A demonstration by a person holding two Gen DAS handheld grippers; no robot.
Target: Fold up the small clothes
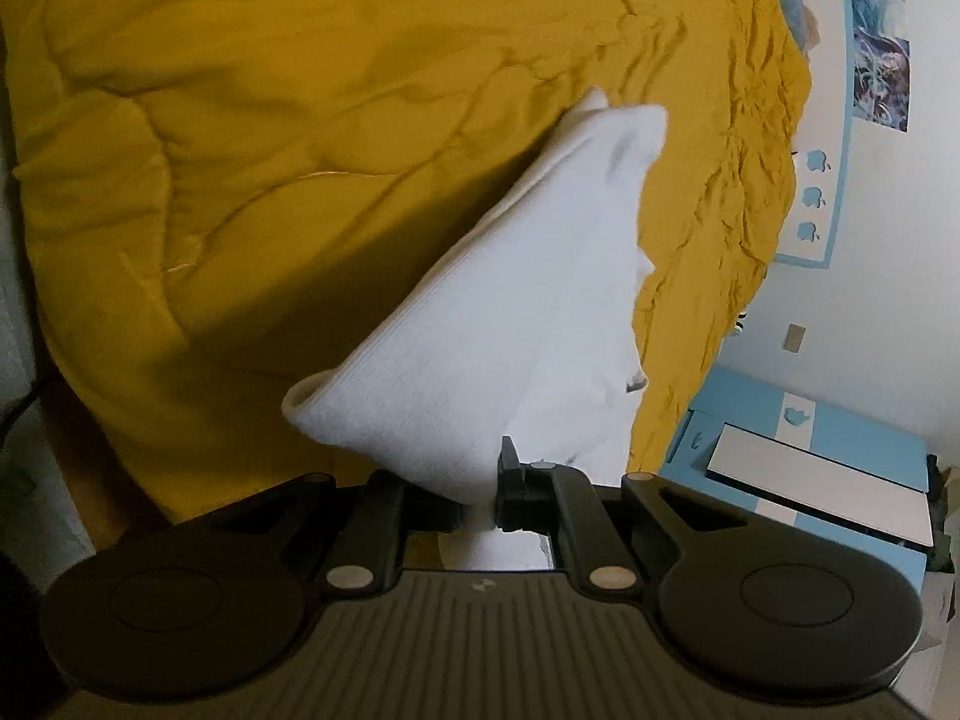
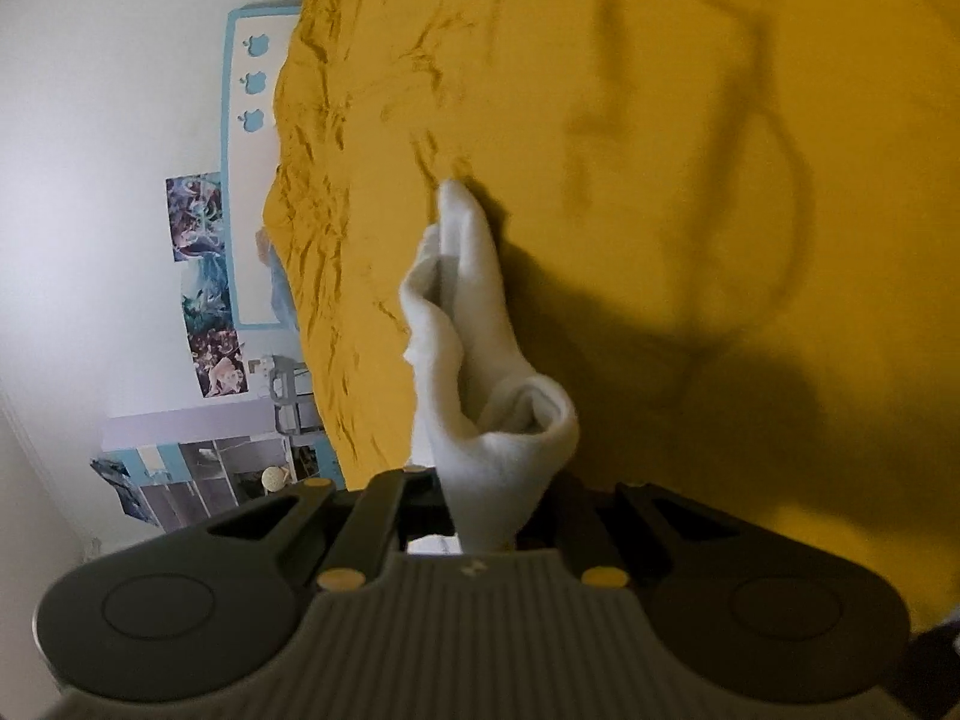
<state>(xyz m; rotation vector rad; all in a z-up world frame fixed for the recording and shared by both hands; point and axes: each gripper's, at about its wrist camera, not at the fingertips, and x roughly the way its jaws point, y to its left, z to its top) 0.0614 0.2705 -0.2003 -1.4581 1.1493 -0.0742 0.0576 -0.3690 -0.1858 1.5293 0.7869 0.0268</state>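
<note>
1. While its jaws pinch ribbed knit, the left gripper (image 1: 480, 510) holds a white sock (image 1: 504, 312) above the wrinkled mustard-yellow duvet (image 1: 240, 180).
2. The right gripper (image 2: 486, 531) clamps a soft white sock (image 2: 480, 360), its cuff gaping, toe reaching the duvet (image 2: 720, 180).

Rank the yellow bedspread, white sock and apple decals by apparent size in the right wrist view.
1. yellow bedspread
2. white sock, though it is nearer the camera
3. apple decals, far off on the wall
</note>
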